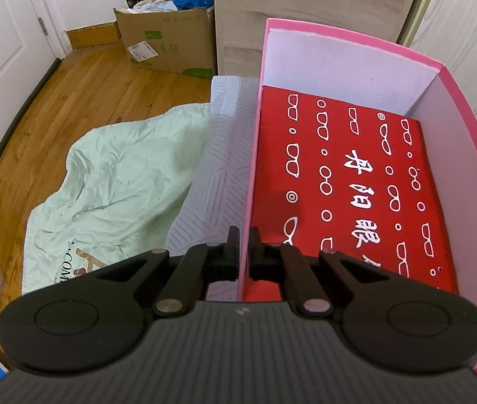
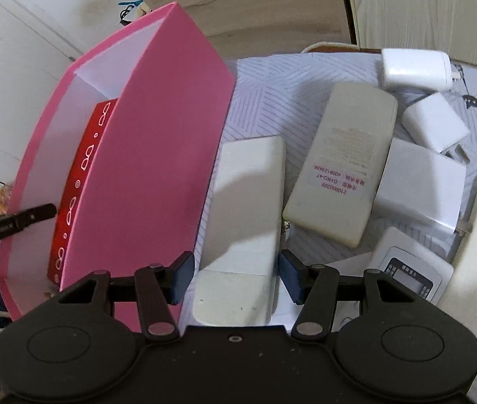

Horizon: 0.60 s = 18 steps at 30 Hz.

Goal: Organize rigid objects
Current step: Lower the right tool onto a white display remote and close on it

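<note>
Open box (image 2: pixel 144 155) at left of bedspread (image 2: pixel 272 101); flat case (image 1: pixel 346 181) lies on its floor. Left gripper (image 1: pixel 244 252) clamped on box's left wall, one finger inside, one outside. Right of box: long remote (image 2: pixel 245 222), between right gripper (image 2: pixel 235 279) fingers. Further right, second remote (image 2: pixel 339 165); behind it two chargers (image 2: pixel 416 67), (image 2: pixel 435 121); display unit (image 2: pixel 410 269) nearest, right
</note>
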Tool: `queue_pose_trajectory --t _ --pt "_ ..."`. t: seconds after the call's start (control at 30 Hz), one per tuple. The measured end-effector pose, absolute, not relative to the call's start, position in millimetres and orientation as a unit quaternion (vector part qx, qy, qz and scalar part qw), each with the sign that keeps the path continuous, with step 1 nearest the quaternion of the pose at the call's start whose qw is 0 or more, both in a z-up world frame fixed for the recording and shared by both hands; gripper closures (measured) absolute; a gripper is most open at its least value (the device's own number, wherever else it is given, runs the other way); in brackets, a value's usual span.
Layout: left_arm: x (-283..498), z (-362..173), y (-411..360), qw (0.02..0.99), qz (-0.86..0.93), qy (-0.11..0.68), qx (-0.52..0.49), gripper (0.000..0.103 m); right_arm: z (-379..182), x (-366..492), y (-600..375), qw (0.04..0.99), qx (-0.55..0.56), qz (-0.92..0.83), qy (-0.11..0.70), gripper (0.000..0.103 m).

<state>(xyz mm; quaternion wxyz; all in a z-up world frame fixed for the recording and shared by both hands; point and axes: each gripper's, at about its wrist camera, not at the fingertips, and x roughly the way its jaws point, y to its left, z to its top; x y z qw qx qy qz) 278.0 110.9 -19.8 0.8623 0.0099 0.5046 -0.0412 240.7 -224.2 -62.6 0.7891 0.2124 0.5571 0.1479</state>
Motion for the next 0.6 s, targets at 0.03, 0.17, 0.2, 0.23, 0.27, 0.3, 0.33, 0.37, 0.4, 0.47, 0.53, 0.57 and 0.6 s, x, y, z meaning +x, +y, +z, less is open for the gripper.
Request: queue_pose_trajectory --t 0.03,0.17,0.2,0.23,0.27,0.3,0.33,0.37,0.4,0.47,0.53,0.57,0.6 --pt "278.2 -19.7 111.2 0.862 -0.041 0.505 0.009 0.099 -64.2 242.2 -228.4 0.784 0.231 0.149 0.556 0.033" --pt "277.8 -20.0 110.9 0.863 -0.041 0.504 0.010 0.099 -72.8 244.4 -233.5 0.790 0.256 0.142 0.538 0.035" --pt "277.7 -20.0 111.0 0.863 -0.041 0.504 0.010 0.099 -73.0 245.1 -233.6 0.792 0.257 0.140 0.535 0.050" --pt "278.1 -19.8 111.4 0.862 -0.041 0.505 0.009 0.099 -73.5 245.3 -234.2 0.793 0.252 0.135 0.538 0.057" --pt "277.8 -19.8 111.3 0.863 -0.041 0.504 0.009 0.099 -72.4 243.9 -236.7 0.794 0.256 0.138 0.534 0.067" --pt "277.8 -19.8 111.3 0.862 -0.042 0.504 0.009 0.099 -70.1 242.3 -240.3 0.793 0.266 0.142 0.530 0.075" --pt "278.1 -19.8 111.3 0.862 -0.042 0.505 0.009 0.099 -67.9 240.8 -244.3 0.787 0.284 0.149 0.528 0.079" --pt "278.0 -19.9 111.2 0.862 -0.042 0.505 0.008 0.099 -66.0 238.9 -247.8 0.783 0.297 0.155 0.525 0.082" --pt "277.9 -20.0 111.1 0.862 -0.042 0.505 0.008 0.099 -61.9 236.5 -248.6 0.785 0.300 0.158 0.520 0.083" --pt "278.2 -20.2 111.4 0.862 -0.043 0.505 0.009 0.099 -50.5 229.5 -244.3 0.803 0.271 0.157 0.507 0.083" --pt "278.4 -20.1 111.4 0.862 -0.042 0.504 0.010 0.099 -43.3 225.9 -237.7 0.816 0.241 0.156 0.501 0.083" --pt "278.3 -20.0 111.1 0.863 -0.042 0.504 0.011 0.099 -41.9 225.0 -233.8 0.819 0.230 0.156 0.502 0.083" --pt "278.2 -20.1 111.2 0.863 -0.042 0.504 0.010 0.099 -40.9 224.6 -229.0 0.820 0.216 0.158 0.505 0.082"
